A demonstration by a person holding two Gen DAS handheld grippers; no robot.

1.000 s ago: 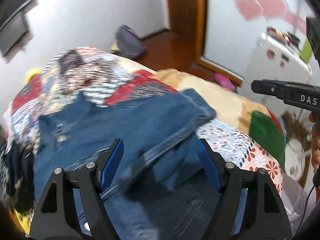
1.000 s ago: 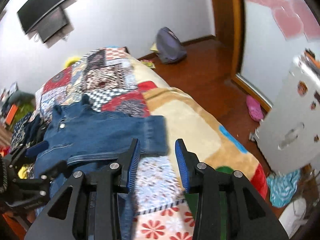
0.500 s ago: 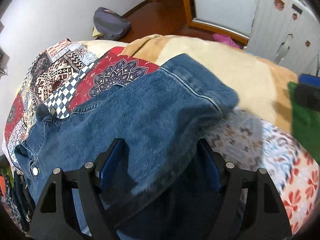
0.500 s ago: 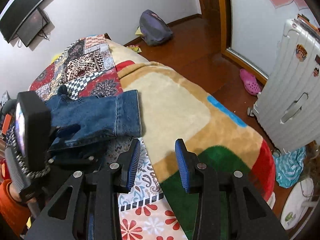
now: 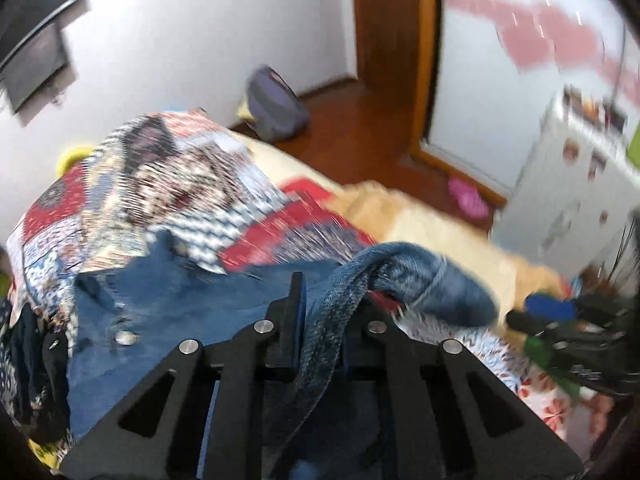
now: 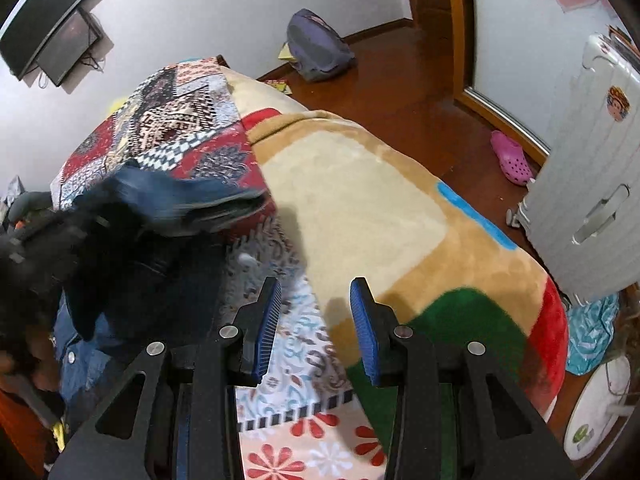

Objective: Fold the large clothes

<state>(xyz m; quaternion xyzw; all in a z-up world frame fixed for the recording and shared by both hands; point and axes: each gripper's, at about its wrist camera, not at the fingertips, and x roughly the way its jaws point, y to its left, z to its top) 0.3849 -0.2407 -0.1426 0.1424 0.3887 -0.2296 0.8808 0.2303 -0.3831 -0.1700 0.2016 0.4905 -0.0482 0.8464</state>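
Note:
Blue jeans (image 5: 168, 312) lie across the patchwork bedspread (image 5: 132, 184). My left gripper (image 5: 320, 312) is shut on a jeans leg near its hem (image 5: 432, 280) and holds it lifted above the bed. In the right wrist view the lifted leg (image 6: 192, 196) shows blurred at the left, with the left gripper (image 6: 44, 248) behind it. My right gripper (image 6: 316, 320) is open and empty, above the floral and beige blanket (image 6: 360, 216), to the right of the jeans.
A white suitcase (image 6: 592, 184) stands right of the bed, a pink shoe (image 6: 512, 156) and a grey backpack (image 6: 320, 48) on the wooden floor. A TV (image 6: 44, 28) hangs on the wall. Dark clothes (image 5: 24, 360) lie at the bed's left.
My left gripper has closed on the jeans leg and lifted it off the bed. The right gripper stayed open and moved little.

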